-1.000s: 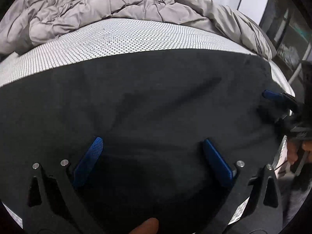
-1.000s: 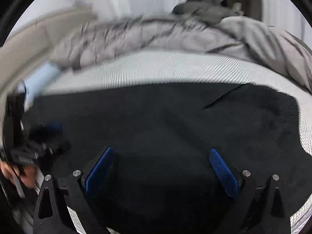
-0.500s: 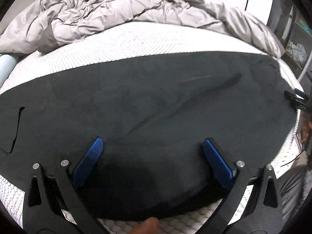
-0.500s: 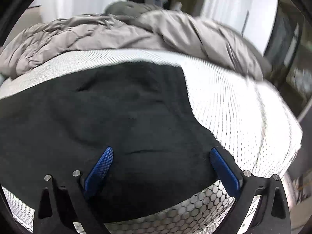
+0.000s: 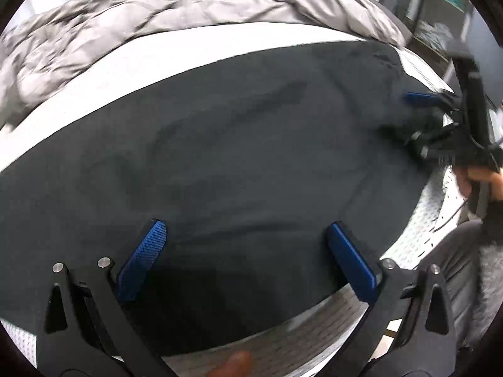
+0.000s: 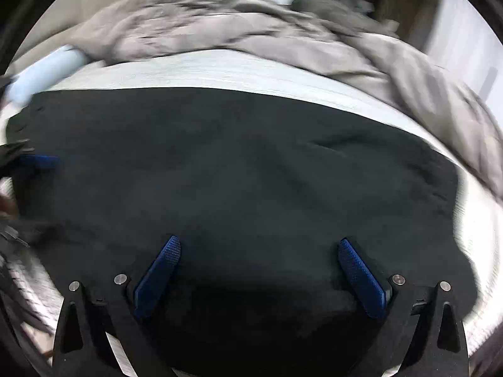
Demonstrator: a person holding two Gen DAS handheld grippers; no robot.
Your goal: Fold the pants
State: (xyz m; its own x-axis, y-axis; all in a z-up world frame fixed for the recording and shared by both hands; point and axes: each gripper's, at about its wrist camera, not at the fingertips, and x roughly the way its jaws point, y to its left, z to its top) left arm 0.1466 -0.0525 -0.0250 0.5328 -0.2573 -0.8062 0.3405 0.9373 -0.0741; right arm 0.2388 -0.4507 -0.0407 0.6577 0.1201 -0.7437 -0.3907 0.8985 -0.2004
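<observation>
The black pants [image 5: 239, 157] lie spread flat on the white mesh mattress [image 5: 195, 47]; they also fill the right wrist view [image 6: 251, 172]. My left gripper [image 5: 245, 245] is open, its blue fingers hovering over the pants' near edge. My right gripper [image 6: 257, 260] is open above the near part of the pants. In the left wrist view the right gripper [image 5: 418, 116] sits over the pants' right end. In the right wrist view one blue finger [image 6: 37, 161] of the left gripper shows at the left edge.
A crumpled grey duvet [image 5: 157, 9] is heaped along the far side of the bed, also seen in the right wrist view [image 6: 251, 28]. A light blue roll [image 6: 44, 72] lies at the far left. The mattress's front edge [image 5: 314, 336] is just below my left gripper.
Both grippers have swung back over the pants. The right gripper has come back to the pants' right end in the left wrist view. Both stay open.
</observation>
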